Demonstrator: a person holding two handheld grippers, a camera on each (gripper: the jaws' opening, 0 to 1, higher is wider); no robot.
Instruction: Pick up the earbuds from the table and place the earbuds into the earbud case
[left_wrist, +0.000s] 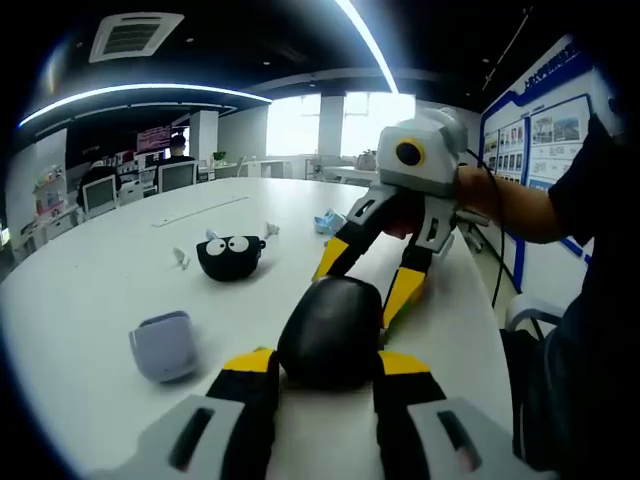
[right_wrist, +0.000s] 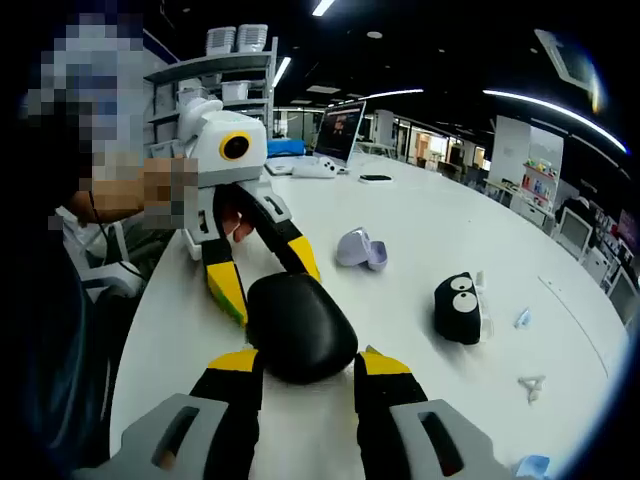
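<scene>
Earbud (left_wrist: 180, 258), small and white, lies on the white tabletop (left_wrist: 90, 290) left of centre, a lavender case (left_wrist: 165, 345) below it. Rightwards sits a googly-eyed black pouch (left_wrist: 230, 256). At lower centre, the left tongs (left_wrist: 325, 365) pinch the black oval earbud case (left_wrist: 330, 325). The right tongs (left_wrist: 360, 290) pinch it from the upper right.

Black case (left_wrist: 331, 332), lilac case (left_wrist: 165, 345).

The black case (left_wrist: 332, 332) between my jaws hides the table right behind it; tiny white earbuds (left_wrist: 181, 258) beyond are too small to make out.
</scene>
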